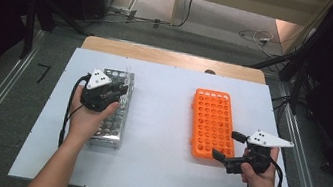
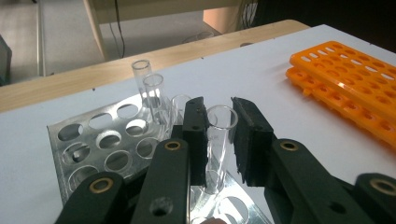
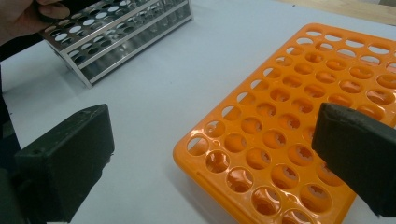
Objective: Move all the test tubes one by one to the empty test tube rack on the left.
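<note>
Two racks sit on our white table [image 1: 160, 123] — a metal rack [image 1: 113, 110] at the left and an orange rack [image 1: 213, 123] to the right, well apart. Over the metal rack, our left gripper [image 2: 219, 135] has its jaws pressed on a clear glass tube [image 2: 219, 140] that stands upright in a hole at the rack's near edge; three more tubes [image 2: 152, 91] stand just behind it in the same rack. At the right, our right gripper [image 3: 210, 158] hovers with jaws spread wide — nothing between them — above the near corner of the orange rack.
</note>
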### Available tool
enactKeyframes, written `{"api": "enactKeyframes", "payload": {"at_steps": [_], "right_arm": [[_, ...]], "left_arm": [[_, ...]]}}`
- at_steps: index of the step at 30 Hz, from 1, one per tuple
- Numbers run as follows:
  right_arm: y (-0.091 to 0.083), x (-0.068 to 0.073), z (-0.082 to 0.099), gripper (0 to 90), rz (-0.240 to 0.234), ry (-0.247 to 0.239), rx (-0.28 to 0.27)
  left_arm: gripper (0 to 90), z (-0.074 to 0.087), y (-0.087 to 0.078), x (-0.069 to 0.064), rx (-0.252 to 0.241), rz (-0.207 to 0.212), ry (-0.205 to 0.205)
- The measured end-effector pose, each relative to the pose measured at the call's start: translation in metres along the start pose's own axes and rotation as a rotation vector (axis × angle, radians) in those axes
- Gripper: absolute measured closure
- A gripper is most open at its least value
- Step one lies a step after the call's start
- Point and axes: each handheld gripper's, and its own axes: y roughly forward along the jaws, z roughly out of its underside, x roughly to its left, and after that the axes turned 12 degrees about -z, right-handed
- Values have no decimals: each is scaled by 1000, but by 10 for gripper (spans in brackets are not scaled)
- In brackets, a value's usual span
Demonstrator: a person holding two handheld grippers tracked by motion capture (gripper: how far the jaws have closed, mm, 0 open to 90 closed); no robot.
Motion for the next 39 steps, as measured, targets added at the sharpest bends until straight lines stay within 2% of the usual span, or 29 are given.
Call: {"api": "enactKeyframes", "payload": {"at_steps": [7,12,16,20,22,27,33,39], "right_arm": [[1,0,0,0,-1,0,-1],[1,0,0,0,-1,3,2],[1,-1,1,0,-1,2,2],[1,-1,1,0,-4,3,-4],[1,-2,1,0,-4,2,-2],[1,-4,1,0,1,1,-5],[0,-4,1,0,4,-1,-8],[-1,-6,2,0,10,-1,-13]], "left_arm": [[731,2,5,-2,46,18,15],[697,1,4,0,49,43,-12],[650,1,2,1,53,62,-15],[538,0,-3,3,22,89,-31],[449,0,-7,3,4,100,-44],[274,4,-16,5,-21,110,-76],[142,9,-28,8,-44,114,-97],[67,15,-43,11,-60,113,-106]]}}
